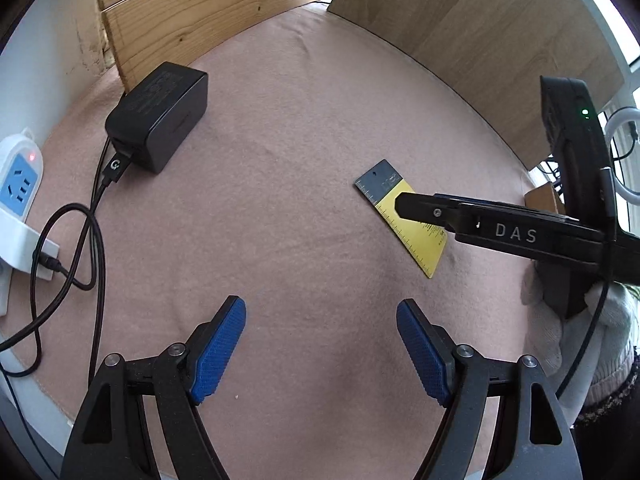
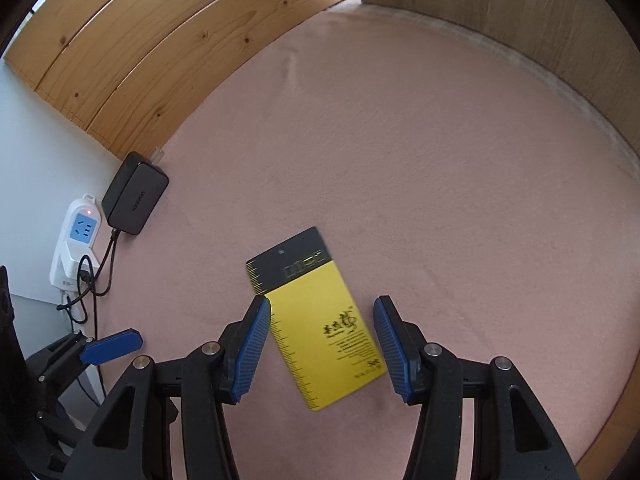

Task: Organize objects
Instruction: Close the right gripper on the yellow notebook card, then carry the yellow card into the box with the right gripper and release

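Observation:
A yellow card with a black top and a ruler scale along one edge (image 2: 320,328) lies flat and slanted on the pink mat (image 2: 420,160). My right gripper (image 2: 322,308) stands open right over it, the blue pads straddling its middle; the left pad overlaps the card's ruler edge. In the left wrist view the same card (image 1: 420,248) sits at right, partly covered by the right gripper's black finger (image 1: 404,204) marked DAS. My left gripper (image 1: 321,308) is open over bare mat, well short of the card, with nothing between its pads. One of its blue pads (image 2: 112,346) shows at lower left.
A black power adapter (image 1: 160,116) lies at the mat's far left with a cable (image 1: 92,216) running to a white power strip (image 1: 18,184). Wooden panels (image 1: 208,12) wall the back and right. A white-gloved hand (image 1: 600,332) holds the right gripper.

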The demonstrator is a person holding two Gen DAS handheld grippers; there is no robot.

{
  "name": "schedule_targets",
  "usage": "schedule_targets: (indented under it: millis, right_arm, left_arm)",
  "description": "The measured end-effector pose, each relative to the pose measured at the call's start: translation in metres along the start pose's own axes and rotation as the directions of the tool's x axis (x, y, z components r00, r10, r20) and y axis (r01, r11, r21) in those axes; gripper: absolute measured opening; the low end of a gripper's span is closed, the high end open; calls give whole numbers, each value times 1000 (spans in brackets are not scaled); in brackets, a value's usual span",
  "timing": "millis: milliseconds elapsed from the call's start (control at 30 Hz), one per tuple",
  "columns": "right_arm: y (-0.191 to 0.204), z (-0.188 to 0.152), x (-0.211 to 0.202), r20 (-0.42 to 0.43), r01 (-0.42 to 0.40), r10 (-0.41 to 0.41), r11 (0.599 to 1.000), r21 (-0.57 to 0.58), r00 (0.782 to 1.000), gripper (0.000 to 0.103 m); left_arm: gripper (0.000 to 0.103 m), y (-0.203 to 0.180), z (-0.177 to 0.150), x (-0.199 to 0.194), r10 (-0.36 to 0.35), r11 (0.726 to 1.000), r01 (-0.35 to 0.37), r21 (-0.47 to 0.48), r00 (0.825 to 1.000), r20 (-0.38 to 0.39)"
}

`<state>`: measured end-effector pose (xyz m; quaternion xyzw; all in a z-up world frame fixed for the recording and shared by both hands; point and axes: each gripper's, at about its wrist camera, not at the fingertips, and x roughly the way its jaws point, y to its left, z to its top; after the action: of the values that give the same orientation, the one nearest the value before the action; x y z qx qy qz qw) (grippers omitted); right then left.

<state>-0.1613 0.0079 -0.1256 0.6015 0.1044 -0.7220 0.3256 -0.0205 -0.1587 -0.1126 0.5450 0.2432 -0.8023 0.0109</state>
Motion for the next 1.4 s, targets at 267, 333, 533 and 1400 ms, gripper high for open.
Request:
schedule_targets:
  millis: [267,333,533,1400]
  right_arm:
    - [26,-10,3,-26,47,-50,992,-114,998,51]
    - [36,-15,5,-21,90,-95,980,-175,995,51]
    - [49,-24,7,-4,169,-176,952,-256,984,52]
    - [-26,-97,-74,148,190,-203,977,96,968,47]
  left_arm:
    - [81,-4,3,-3,-2,1000,2,-28,1000,9]
    - [81,-4,2,-3,-3,999,3,-32,1000,11]
    - [81,1,-1,-3,5,999,-5,-46,1000,4]
    - [81,-61,31,15,-26,993,28,114,999,-22]
